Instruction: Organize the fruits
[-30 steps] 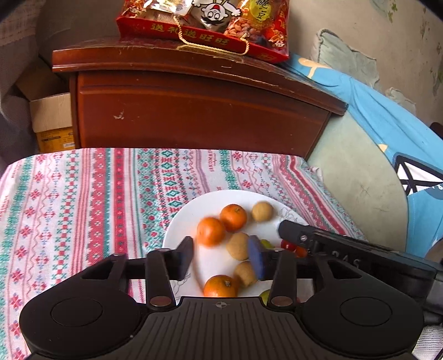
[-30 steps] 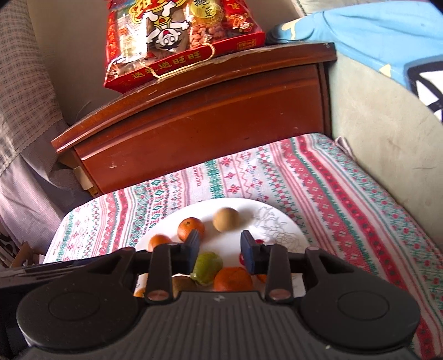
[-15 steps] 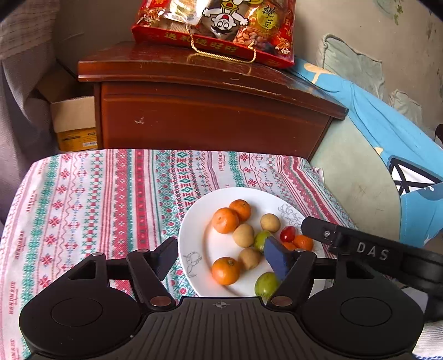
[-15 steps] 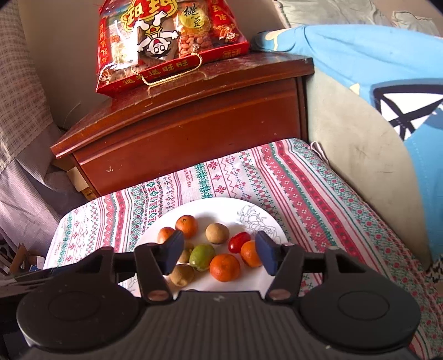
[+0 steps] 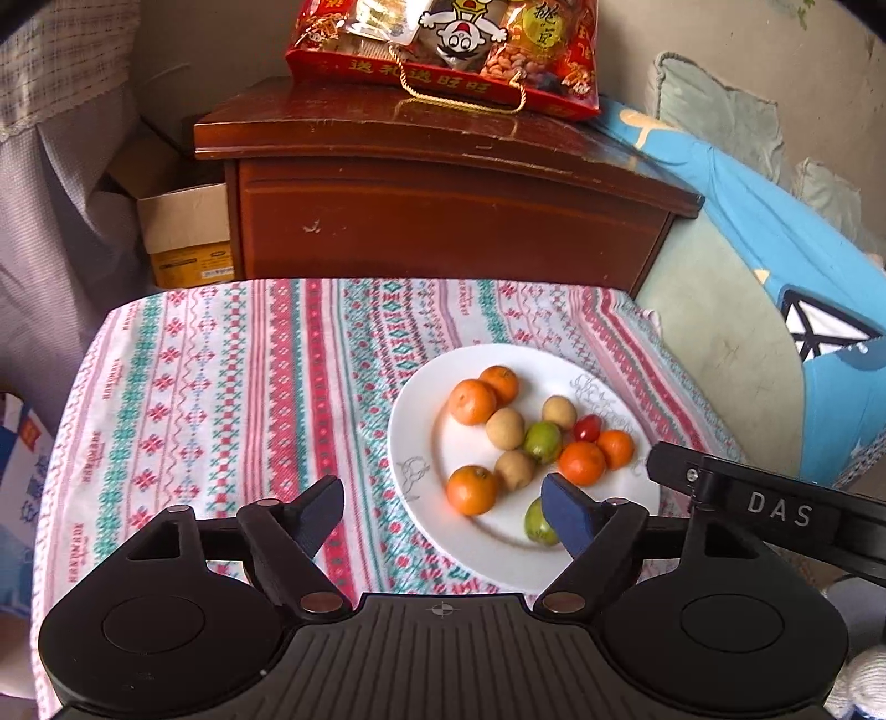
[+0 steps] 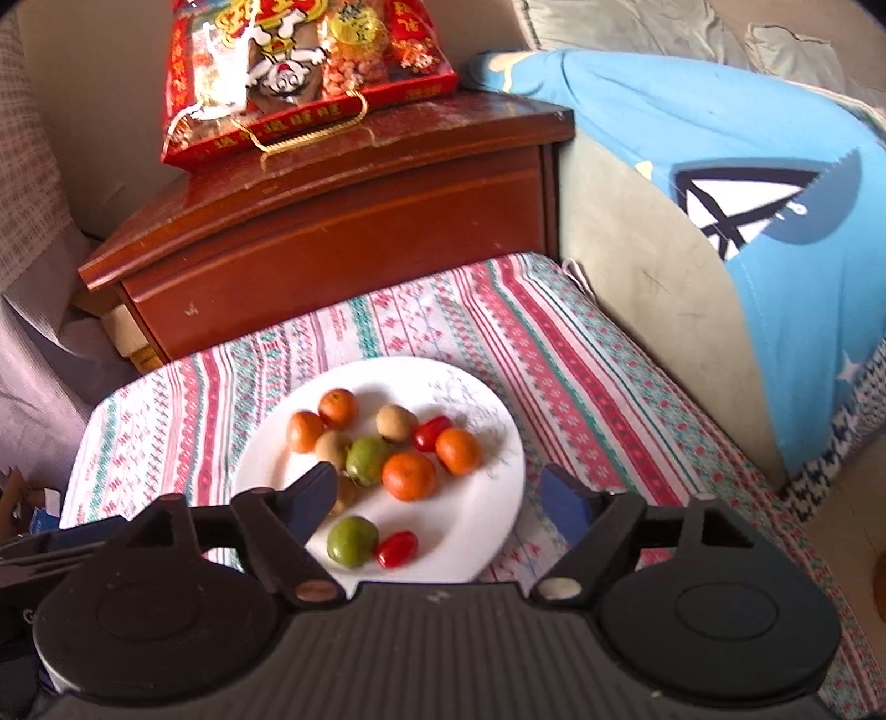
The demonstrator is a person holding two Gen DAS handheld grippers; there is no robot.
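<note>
fruits (image 6: 408, 475): oranges, brownish round ones, green ones, small red tomatoes, loose on white plate (image 6: 487, 515) atop patterned cloth (image 5: 232, 399). left gripper (image 5: 442, 512) and right gripper (image 6: 440, 501): jaws just opening, now spread, nothing between, above plate. wooden cabinet (image 5: 443, 221) behind, red snack bag (image 5: 448, 50) on top.

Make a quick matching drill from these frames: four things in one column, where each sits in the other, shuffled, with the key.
Things
1. red snack gift bag
2. small orange tangerines
3. white ceramic plate
4. brown cardboard box

Places
A. on the white plate
B. on the floor beside the cabinet
C. on top of the dark wooden cabinet
D. on the striped patterned cloth

Pairs: 1-C, 2-A, 3-D, 4-B
</note>
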